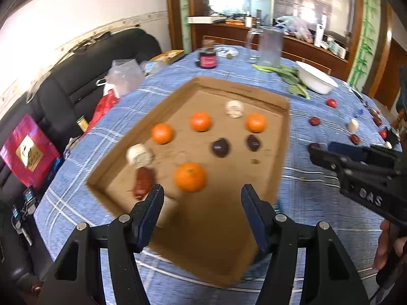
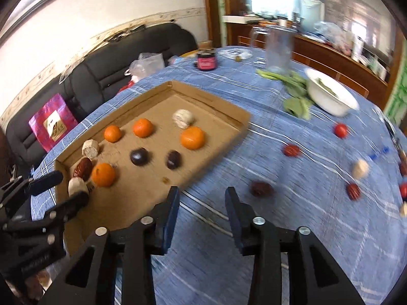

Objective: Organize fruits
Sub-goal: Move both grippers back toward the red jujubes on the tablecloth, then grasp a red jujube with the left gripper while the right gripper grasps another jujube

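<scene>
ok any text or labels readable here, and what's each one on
"DAS": raised letters on the right tongs, seen from the left wrist view.
Jar label: too blurred to read.
Red bag gold label: too blurred to read.
Nothing else legible.

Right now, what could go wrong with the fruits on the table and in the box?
1. The oranges in the cardboard tray are round; the nearest orange could roll if the left gripper bumps the tray.
2. Loose red dates lie scattered on the blue tablecloth, some far right near the edge; a nudge might send them off.
3. The right gripper is open near a red date; a hurried grab could squash or flick it.
</scene>
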Action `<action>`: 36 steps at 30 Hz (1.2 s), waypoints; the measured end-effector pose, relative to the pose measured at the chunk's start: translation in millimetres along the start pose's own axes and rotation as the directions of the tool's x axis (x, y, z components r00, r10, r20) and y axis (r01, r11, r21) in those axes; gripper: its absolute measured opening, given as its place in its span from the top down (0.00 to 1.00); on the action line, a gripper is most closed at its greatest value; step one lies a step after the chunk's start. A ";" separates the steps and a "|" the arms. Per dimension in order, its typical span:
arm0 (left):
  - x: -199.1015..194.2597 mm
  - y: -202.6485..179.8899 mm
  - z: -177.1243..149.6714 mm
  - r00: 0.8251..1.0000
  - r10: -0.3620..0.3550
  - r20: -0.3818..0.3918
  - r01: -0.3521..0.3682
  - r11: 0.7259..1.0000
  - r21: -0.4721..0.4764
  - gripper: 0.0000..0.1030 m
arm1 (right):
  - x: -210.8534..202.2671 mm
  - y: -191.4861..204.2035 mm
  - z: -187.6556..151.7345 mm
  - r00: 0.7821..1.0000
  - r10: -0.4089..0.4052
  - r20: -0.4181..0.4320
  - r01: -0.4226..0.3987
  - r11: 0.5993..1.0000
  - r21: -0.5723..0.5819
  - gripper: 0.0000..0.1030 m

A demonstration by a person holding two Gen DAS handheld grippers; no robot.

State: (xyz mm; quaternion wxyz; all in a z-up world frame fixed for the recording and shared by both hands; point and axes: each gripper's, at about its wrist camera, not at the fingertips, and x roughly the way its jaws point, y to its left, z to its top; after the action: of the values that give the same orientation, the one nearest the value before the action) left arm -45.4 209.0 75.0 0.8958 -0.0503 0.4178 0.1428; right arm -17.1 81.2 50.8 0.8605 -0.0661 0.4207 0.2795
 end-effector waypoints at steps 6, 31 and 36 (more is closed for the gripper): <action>0.6 -55.4 1.5 0.998 -0.061 -0.008 0.061 0.995 0.081 0.34 | -31.9 -62.9 -37.4 0.996 -0.086 -0.004 0.086 0.990 0.108 0.57; 57.3 -142.6 39.6 0.991 -0.071 -0.116 0.085 0.988 0.126 0.34 | 21.9 -209.3 -17.1 0.993 -0.110 -0.032 0.115 0.969 0.218 0.77; 77.1 -148.7 48.5 0.984 -0.097 -0.149 0.111 0.990 0.090 0.34 | 11.1 -212.8 -20.3 0.991 -0.130 -0.001 0.128 0.968 0.215 0.77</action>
State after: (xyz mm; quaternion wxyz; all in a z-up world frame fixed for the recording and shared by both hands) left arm 81.6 93.7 43.1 0.8708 -0.0382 0.4849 0.0711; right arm 88.6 -98.9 3.6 0.8817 0.0018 0.4375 0.1764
